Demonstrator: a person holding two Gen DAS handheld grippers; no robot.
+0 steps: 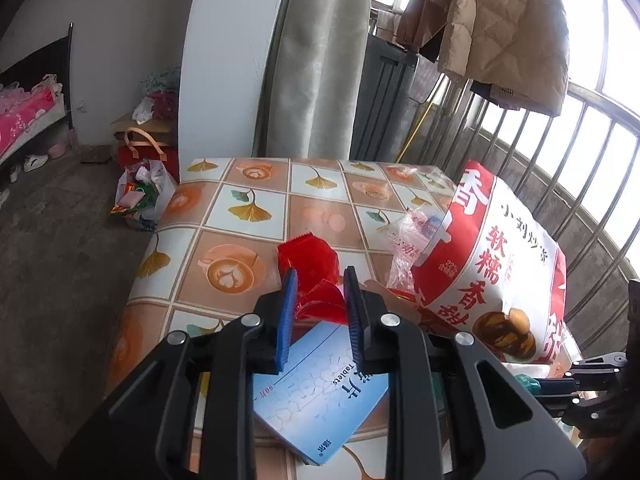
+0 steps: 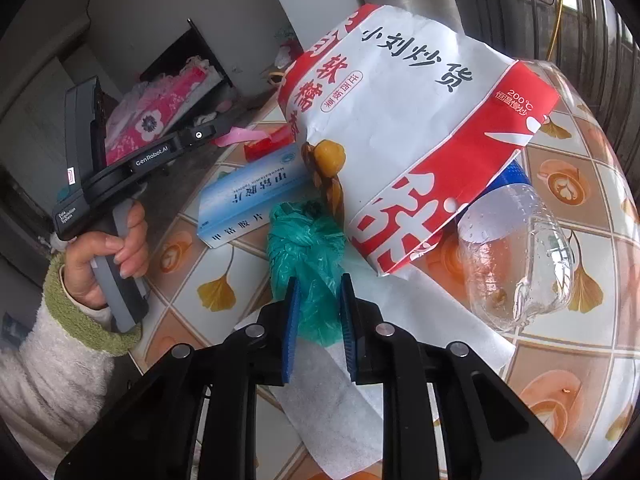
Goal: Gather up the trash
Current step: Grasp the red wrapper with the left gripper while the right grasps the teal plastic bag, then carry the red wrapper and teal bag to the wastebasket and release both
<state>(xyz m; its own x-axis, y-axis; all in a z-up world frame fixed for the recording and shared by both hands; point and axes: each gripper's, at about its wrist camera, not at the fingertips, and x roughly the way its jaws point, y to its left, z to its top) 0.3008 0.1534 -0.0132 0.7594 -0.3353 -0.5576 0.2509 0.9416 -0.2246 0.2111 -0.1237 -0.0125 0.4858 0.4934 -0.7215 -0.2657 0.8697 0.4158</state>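
My left gripper [image 1: 320, 278] is shut on a crumpled red wrapper [image 1: 306, 254], which fills the gap between its blue pads just above the table. Under it lies a blue-and-white tablet box [image 1: 320, 392]. My right gripper [image 2: 320, 282] is shut on a knotted green plastic bag [image 2: 310, 240], pinching its near end. The bag rests on a white paper sheet [image 2: 328, 396]. A big red-and-white paper snack bag [image 2: 412, 120] lies behind it, partly over a crushed clear bottle [image 2: 516, 264]. A clear plastic wrapper [image 1: 408, 240] lies beside the snack bag [image 1: 492, 264].
The table [image 1: 248, 208] has a tiled leaf-and-coffee-cup cloth. On the floor at its far left corner stands a white bag stuffed with rubbish [image 1: 140, 196], beside a red bag. A railing and a curtain stand behind the table. A person's hand [image 2: 108, 248] holds the left gripper's handle.
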